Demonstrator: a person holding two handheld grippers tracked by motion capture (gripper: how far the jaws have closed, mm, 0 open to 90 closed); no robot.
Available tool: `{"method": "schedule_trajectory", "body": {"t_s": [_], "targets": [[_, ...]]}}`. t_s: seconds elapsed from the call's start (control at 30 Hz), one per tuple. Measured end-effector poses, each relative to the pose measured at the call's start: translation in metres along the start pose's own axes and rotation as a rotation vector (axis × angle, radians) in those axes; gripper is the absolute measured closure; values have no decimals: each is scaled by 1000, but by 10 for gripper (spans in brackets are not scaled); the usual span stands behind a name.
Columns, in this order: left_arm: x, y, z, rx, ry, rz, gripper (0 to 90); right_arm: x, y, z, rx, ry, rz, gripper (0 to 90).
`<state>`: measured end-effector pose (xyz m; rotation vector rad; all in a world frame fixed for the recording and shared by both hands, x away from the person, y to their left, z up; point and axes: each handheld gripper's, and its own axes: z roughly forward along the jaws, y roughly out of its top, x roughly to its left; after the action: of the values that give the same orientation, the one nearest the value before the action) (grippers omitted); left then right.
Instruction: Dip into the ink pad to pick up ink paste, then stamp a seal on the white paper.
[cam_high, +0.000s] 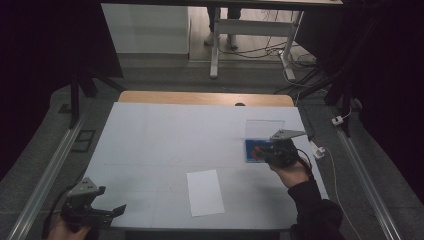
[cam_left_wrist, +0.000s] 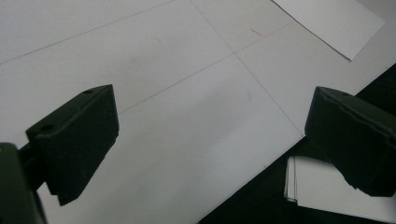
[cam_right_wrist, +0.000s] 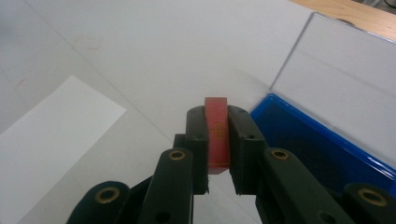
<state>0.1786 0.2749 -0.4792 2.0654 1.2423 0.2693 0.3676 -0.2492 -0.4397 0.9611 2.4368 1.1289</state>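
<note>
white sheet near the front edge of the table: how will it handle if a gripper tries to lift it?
The white sheet lies flat and looks thin, so it is probably floppy and light. Flush on the table, its edge likely gives jaws little to catch; it may slide instead.

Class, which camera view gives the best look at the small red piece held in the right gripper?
The right gripper view: the red piece sits close up, clamped between the right gripper jaws. In the high view it is a small red spot by the blue case.
</note>
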Motion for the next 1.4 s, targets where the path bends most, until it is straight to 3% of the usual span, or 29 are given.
{"method": "schedule_trajectory", "body": {"t_s": [0.4, 0.87, 1.4], "targets": [[0, 0, 0, -2, -3, 0, 34, 31, 2, 4, 10, 78, -33, 796], [0, 0, 0, 1, -2, 5, 36, 72, 7, 15, 29, 182, -106, 796], [0, 0, 0, 2, -3, 2, 36, 103, 12, 30, 57, 240, -186, 796]]}}
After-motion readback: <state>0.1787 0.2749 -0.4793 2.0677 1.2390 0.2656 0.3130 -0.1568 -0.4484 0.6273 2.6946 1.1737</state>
